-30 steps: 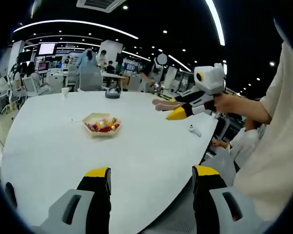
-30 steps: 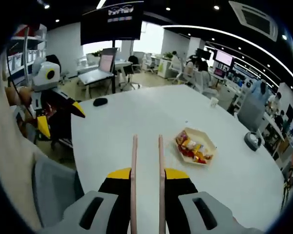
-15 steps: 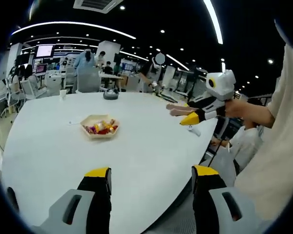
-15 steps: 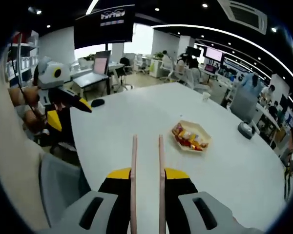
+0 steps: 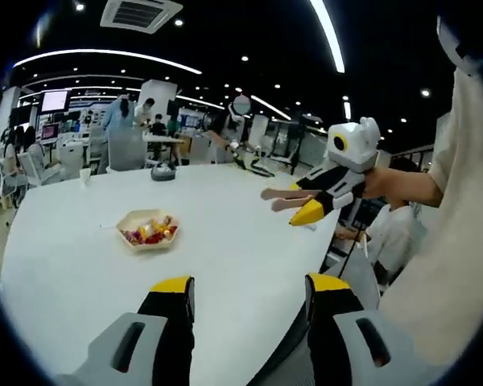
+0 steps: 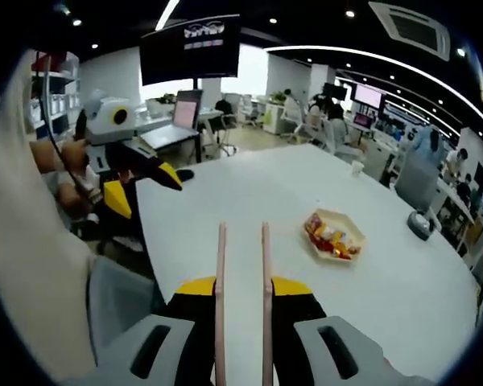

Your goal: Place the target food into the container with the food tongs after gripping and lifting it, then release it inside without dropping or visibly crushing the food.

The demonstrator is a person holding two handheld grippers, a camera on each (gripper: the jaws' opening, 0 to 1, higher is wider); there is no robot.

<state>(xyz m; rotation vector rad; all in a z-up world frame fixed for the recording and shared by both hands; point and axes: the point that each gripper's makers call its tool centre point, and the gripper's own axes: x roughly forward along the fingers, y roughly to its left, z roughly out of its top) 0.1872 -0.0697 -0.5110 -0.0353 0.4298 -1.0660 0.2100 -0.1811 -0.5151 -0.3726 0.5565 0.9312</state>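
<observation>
1. Comparing with a second ago, the tray (image 5: pixel 147 229) of snacks (image 5: pixel 148 233) sits lower and further left in the left gripper view, and the right gripper (image 5: pixel 299 206) has swung back toward the frame's centre right after drifting right. The whole scene shifts too, so most of this is camera motion.
2. In the right gripper view the tray (image 6: pixel 334 235) stays at centre right, and the left gripper (image 6: pixel 149 178) has come closer in from the upper left.
3. This reads as approach only: no food is lifted yet, and both hands hover above the table (image 5: pixel 241 241).
4. The tongs (image 6: pixel 241 297) rise from the bottom centre of the right gripper view, their two pink arms parallel with a narrow gap and nothing between them.
5. The left gripper (image 5: pixel 245 338) shows its jaws wide apart and empty.
6. The snacks (image 6: pixel 332 239) lie above and right of the tong tips, well apart from them.
7. Which piece is the target, and which container is meant, cannot be told.
</observation>
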